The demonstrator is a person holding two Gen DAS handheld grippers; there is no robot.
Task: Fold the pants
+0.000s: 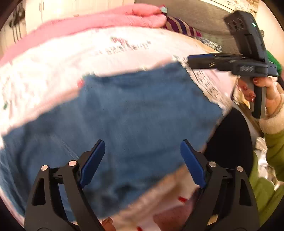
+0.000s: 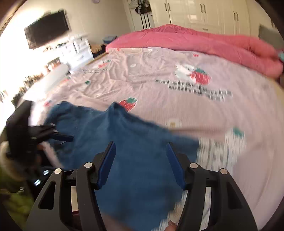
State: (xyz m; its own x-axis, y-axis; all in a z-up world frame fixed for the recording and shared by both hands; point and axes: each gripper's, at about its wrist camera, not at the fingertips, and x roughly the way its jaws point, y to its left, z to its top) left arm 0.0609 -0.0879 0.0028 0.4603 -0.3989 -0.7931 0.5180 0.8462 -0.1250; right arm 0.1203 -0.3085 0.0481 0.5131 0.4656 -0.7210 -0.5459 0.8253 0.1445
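The left tool (image 1: 142, 147) is open wide above the blue pants (image 1: 124, 113), holding nothing. The right tool (image 2: 141, 151) is open too, with nothing in it. The pants lie flat on the pink bed sheet (image 2: 159, 85). A red blanket (image 2: 195, 40) sits farther back

Setting: home bedroom. Evidence: large bed (image 2: 177, 110) under a pale pink sheet printed with strawberries and a cartoon figure; rolled pink duvet (image 2: 204, 42) along its far side; white fitted wardrobes (image 2: 195, 14) on the back wall; wall-mounted television (image 2: 47, 29); white drawer unit (image 2: 78, 51) crowded with small bottles.
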